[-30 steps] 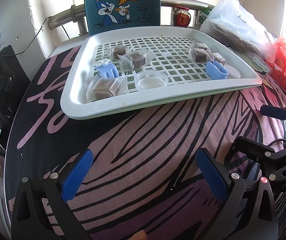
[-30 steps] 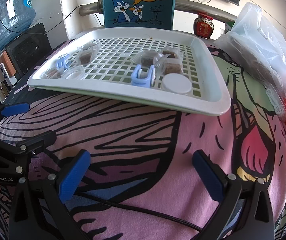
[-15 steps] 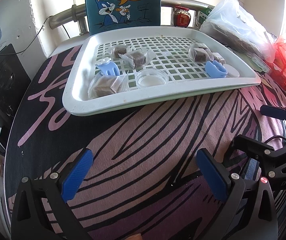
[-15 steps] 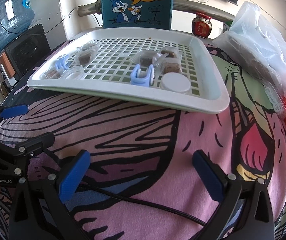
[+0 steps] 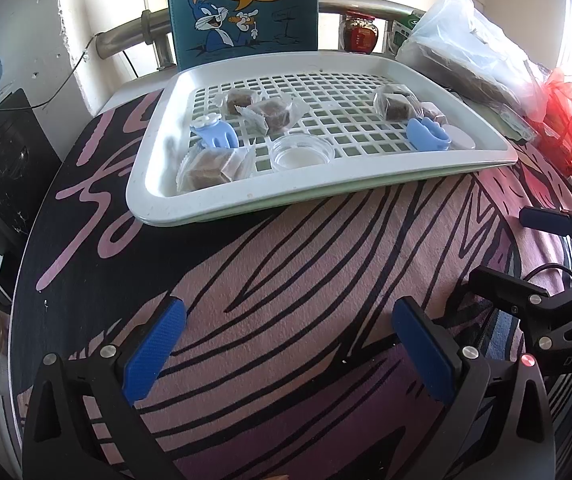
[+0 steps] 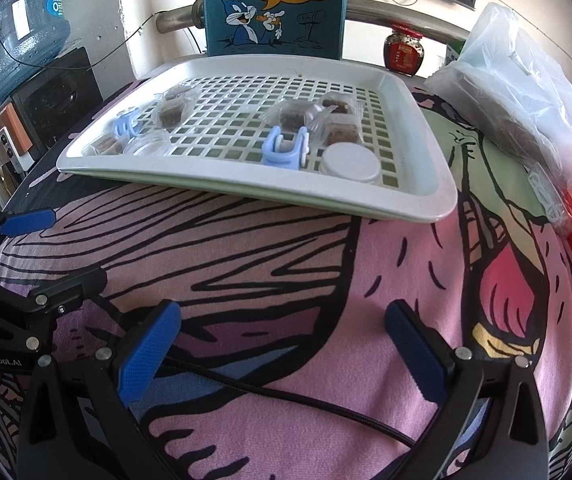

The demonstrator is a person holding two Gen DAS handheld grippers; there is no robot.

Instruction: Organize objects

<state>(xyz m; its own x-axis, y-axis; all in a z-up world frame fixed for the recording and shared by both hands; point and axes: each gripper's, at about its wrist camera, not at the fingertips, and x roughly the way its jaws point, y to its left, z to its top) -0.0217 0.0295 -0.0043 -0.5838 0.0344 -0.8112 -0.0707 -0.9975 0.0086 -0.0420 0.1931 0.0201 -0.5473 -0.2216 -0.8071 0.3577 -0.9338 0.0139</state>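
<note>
Soft cartoon cloth covers the surface (image 6: 286, 280). Both the left gripper (image 5: 286, 348) and right gripper (image 6: 282, 344) hover near with fingers apart, holding nothing. Farther off, the tray (image 6: 426, 200) holds slippery wrapped snacks (image 5: 210, 164) that could slide away.

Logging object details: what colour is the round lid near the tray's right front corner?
White; the lid shows best in the right wrist view.
</note>
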